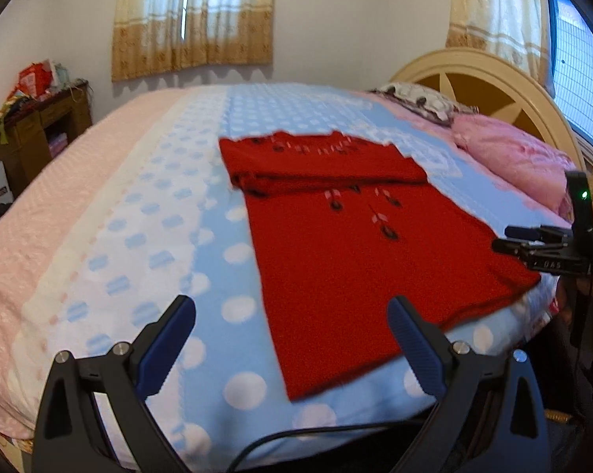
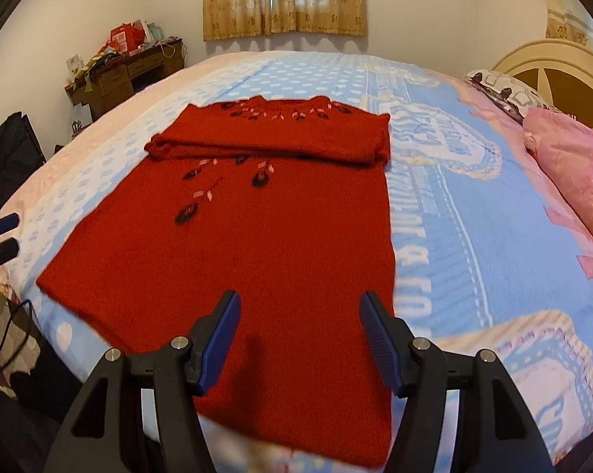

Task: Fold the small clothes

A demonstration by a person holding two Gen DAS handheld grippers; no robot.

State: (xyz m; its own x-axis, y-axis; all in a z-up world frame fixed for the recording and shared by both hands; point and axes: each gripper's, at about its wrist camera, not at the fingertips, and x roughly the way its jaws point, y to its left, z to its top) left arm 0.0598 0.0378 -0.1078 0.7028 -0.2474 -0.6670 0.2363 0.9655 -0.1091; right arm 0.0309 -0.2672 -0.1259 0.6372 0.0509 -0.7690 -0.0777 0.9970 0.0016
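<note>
A red knitted sweater (image 1: 359, 260) with dark embroidered flowers lies flat on the bed, its sleeves folded across the chest in a band. It also shows in the right wrist view (image 2: 257, 236). My left gripper (image 1: 292, 311) is open and empty, above the sweater's near left hem corner. My right gripper (image 2: 300, 307) is open and empty, above the hem near its right side. The right gripper also shows at the right edge of the left wrist view (image 1: 509, 238), and the left gripper's fingertips (image 2: 0, 222) show at the left edge of the right wrist view.
The bed has a blue dotted blanket (image 1: 201, 236) over a pink cover (image 1: 79, 165). Pink pillows (image 2: 572, 169) and a cream headboard (image 1: 493, 79) are on the right. A cluttered wooden desk (image 2: 131, 75) stands at the far left. A black cable (image 1: 296, 437) runs by the bed's near edge.
</note>
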